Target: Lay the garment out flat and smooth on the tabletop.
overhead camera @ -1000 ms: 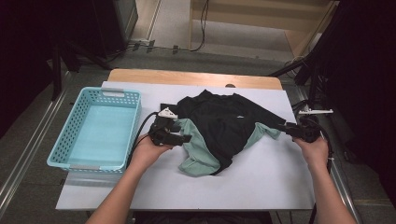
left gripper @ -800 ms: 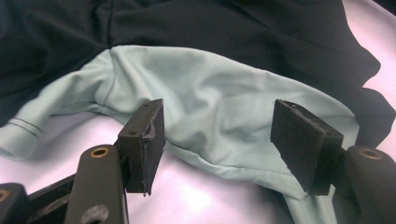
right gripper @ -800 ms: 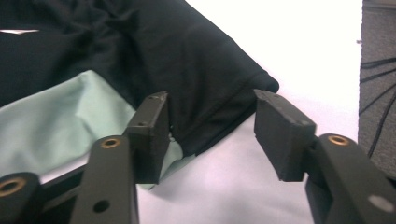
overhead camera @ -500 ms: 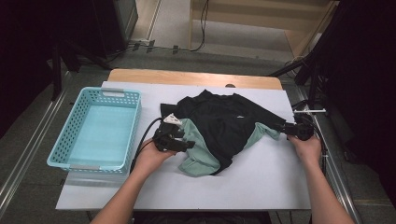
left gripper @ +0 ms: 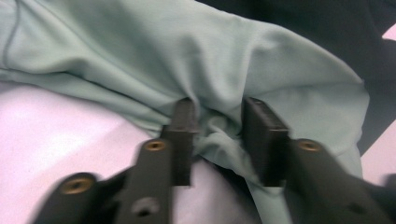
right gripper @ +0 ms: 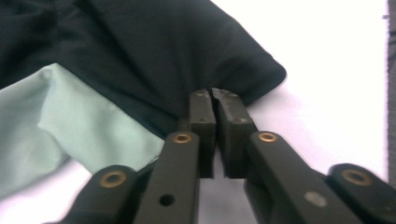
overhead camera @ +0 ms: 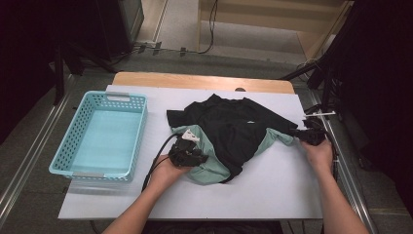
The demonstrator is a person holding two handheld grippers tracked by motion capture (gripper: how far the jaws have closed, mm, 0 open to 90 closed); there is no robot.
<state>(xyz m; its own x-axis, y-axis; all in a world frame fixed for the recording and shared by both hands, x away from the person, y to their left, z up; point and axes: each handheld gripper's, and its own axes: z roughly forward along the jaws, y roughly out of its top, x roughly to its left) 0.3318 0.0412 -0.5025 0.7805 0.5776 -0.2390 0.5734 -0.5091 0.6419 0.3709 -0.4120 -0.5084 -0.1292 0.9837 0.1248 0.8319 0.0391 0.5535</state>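
A recording bench in a lab or workshop room, not a home

A white-topped table on a pale wooden board stands on a grey floor with metal rails running along both sides; dark curtains or screens close off left and right, loose cables trail across the floor behind toward light plywood furniture, and dark stand legs rise beside the table. A turquoise plastic basket sits on the tabletop as a prop, and cabled tools rest in both hands
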